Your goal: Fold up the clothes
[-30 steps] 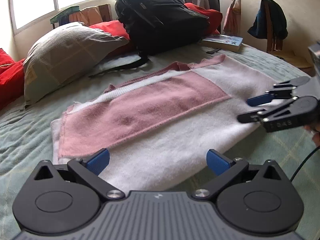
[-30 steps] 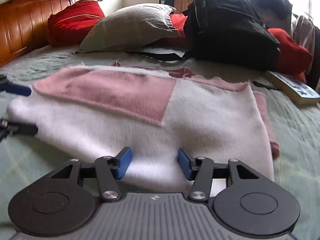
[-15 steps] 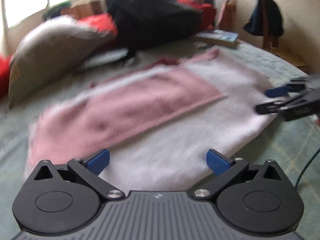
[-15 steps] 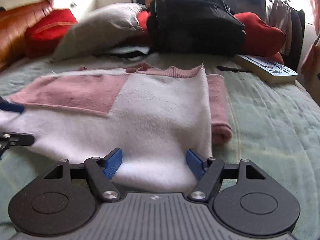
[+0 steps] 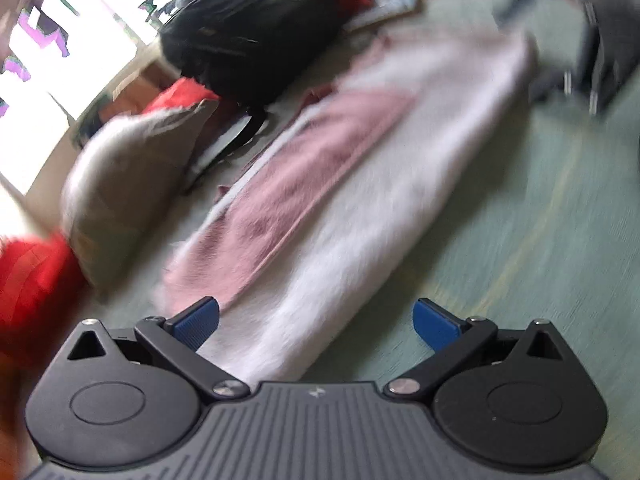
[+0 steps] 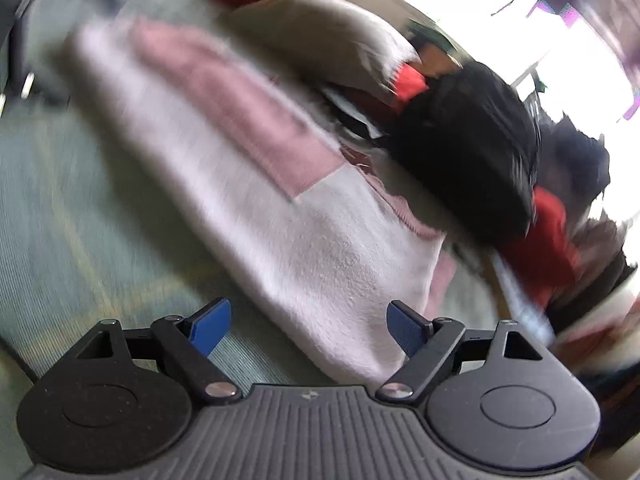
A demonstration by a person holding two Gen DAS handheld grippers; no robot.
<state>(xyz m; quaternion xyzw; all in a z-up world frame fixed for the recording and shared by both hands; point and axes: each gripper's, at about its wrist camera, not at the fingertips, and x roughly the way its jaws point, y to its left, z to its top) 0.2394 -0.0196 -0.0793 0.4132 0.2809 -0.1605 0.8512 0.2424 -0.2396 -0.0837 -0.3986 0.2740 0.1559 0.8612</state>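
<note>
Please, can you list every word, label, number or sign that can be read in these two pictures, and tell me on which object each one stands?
No text can be read in either view.
Left hand-held gripper: a small pale emblem on its ribbed body, a mark and not letters.
Right hand-held gripper: the same small emblem, no letters.
Book behind the black backpack: its printed cover is too blurred to read.
</note>
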